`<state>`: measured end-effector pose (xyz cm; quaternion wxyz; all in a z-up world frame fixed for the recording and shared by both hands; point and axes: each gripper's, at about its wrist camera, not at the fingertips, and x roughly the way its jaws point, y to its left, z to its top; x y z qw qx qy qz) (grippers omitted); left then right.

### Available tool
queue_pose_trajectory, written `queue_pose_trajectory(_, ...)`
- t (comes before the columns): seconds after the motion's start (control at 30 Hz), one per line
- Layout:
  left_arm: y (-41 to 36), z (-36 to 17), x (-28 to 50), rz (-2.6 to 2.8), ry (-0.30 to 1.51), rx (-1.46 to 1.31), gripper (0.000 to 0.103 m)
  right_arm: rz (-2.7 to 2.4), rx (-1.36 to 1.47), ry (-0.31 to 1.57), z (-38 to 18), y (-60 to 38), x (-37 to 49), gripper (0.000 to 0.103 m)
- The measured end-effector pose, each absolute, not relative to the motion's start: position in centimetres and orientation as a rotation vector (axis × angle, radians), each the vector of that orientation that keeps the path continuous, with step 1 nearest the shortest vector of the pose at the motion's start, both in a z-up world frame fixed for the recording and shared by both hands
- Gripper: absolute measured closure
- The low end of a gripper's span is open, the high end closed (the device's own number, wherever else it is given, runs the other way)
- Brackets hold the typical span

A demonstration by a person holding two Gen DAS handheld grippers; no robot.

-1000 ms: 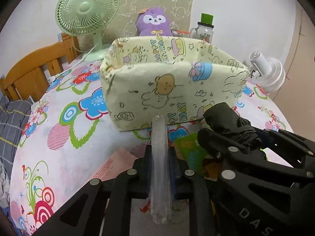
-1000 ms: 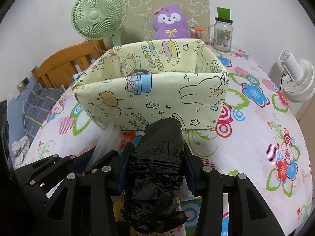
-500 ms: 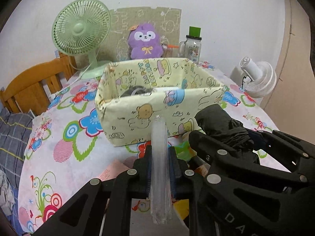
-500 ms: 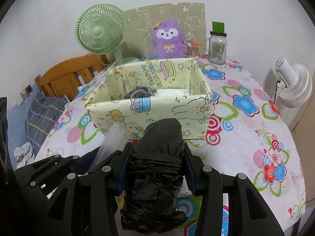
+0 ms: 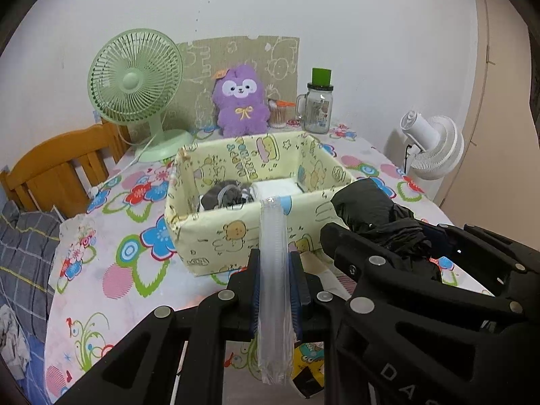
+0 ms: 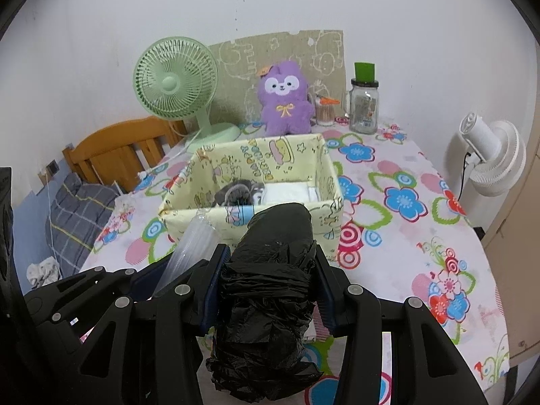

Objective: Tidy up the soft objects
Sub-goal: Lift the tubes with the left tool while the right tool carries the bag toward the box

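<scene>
A flat, ribbed pack of clear glossy plastic (image 5: 274,270) sits pressed between the left fingers. A crinkled roll of black, slightly shiny plastic bags (image 6: 270,270) fills the right fingers. Ahead stands a matt, pale yellow printed cloth box (image 6: 209,216).

Fabric box (image 5: 236,236): we see pale yellow with cartoon animals.
Tablecloth (image 6: 405,236): white, bright flowers and circles.
Plush toy (image 6: 285,99): purple, yellow bow.
Desk fan (image 5: 135,79): mint green.
Bag roll (image 6: 270,287): we see glossy black.
</scene>
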<state>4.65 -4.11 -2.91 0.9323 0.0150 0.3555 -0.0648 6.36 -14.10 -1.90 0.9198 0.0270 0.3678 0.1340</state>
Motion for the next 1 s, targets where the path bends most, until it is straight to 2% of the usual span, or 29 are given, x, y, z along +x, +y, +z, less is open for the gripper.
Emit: queue_pose_trajectory(1.0,-4.7,1.9,6.3,-0.119,0.631,0.051,0.09,0.286,0.061,0.655,2.9,-14.7,8.6,0.052)
